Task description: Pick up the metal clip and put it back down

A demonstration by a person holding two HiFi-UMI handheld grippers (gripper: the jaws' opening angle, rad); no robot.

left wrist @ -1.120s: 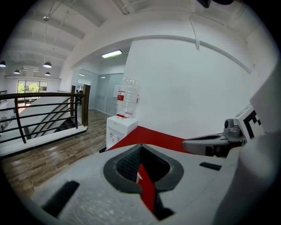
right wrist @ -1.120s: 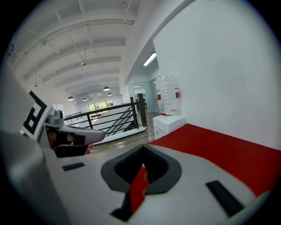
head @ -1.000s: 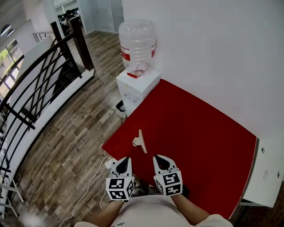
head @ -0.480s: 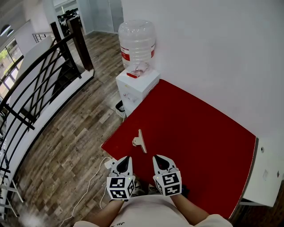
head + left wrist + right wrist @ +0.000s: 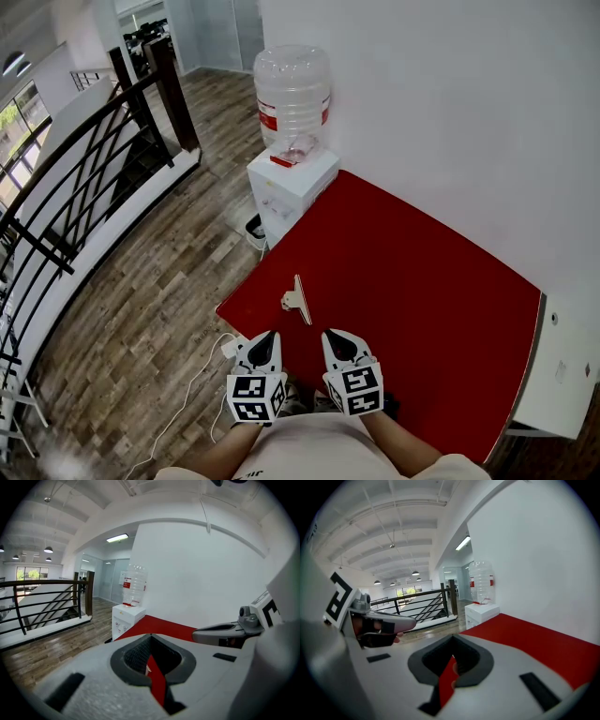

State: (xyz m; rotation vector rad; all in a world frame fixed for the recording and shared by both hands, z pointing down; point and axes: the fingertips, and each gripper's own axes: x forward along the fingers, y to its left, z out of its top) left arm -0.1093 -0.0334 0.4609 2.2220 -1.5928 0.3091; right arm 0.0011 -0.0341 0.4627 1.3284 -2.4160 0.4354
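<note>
hardly anything is shifting since a second ago: both grippers are staying parked at the near edge of the table, the metal clip is lying where it was, and only the head view is drifting a touch.

the left gripper is keeping its fingers pressed together with nothing between them. the right gripper is showing only a thin slit of red between its fingers, so it too is closed and empty.

the clip is resting on the red surface close to the left edge, toward the near left corner. it is sitting just ahead of the left gripper and touching neither one. it is probably going to handle as light, stiff and springy, with smooth metal that may be slipping between the pads. the long straight bar is looking like the steadier place to take hold, pinched across its narrow width. the small tab pointing toward the left edge is seeming likely to tip or pivot.

nothing is standing between the grippers and the clip. the water dispenser with its bottle is standing on the floor off the far left corner, well apart. the black railing and a white cable are lying further left, out of the way.
</note>
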